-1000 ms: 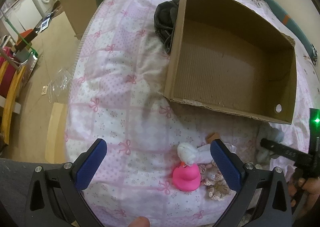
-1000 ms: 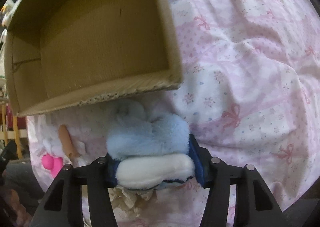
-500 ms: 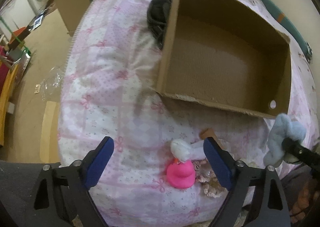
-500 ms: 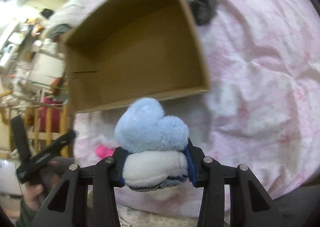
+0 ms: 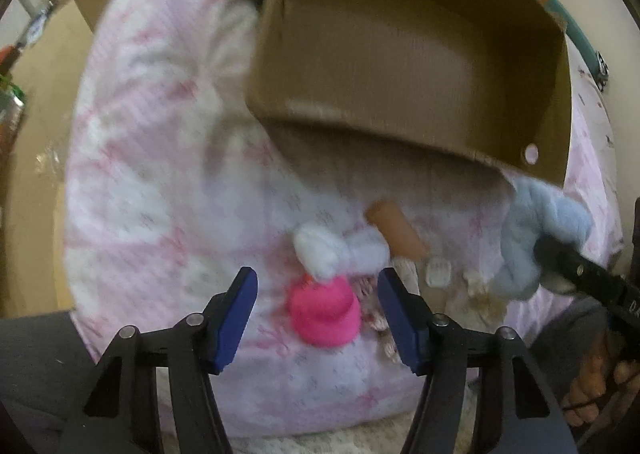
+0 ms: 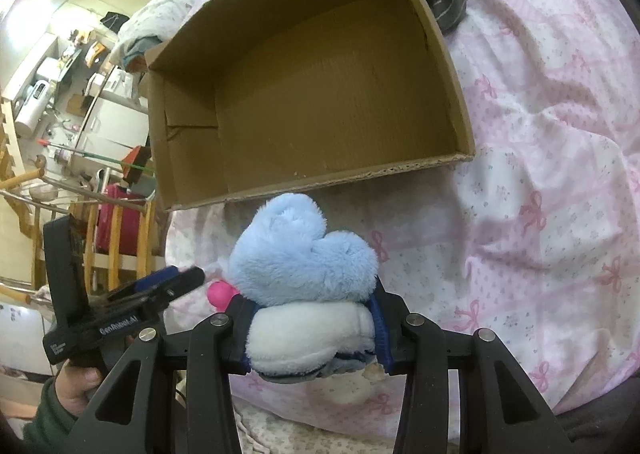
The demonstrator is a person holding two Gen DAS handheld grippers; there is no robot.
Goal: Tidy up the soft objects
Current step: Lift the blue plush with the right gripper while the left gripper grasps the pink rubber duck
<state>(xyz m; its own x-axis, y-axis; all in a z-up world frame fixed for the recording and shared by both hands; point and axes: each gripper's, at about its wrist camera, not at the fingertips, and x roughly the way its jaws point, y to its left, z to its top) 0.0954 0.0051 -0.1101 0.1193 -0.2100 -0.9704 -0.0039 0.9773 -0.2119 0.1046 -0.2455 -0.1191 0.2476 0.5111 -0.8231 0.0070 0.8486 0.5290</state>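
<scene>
- Carrying the fluffy pale-blue and white plush toy point(image 6: 308, 286) over the near wall of the open brown cardboard box point(image 6: 256, 190) is, I judge, the step in hand; lift it clear of that rim before letting go, so it drops onto the bare floor inside.
- Left of the box's near wall, the left gripper point(image 5: 316, 314) stands wide apart, holding nothing, over the bright pink rubber duck point(image 5: 324, 312) on the pink-bowed quilt point(image 5: 160, 174).
- Right gripper point(image 6: 312, 328) is clamped on the plush, just in front of the box.
</scene>
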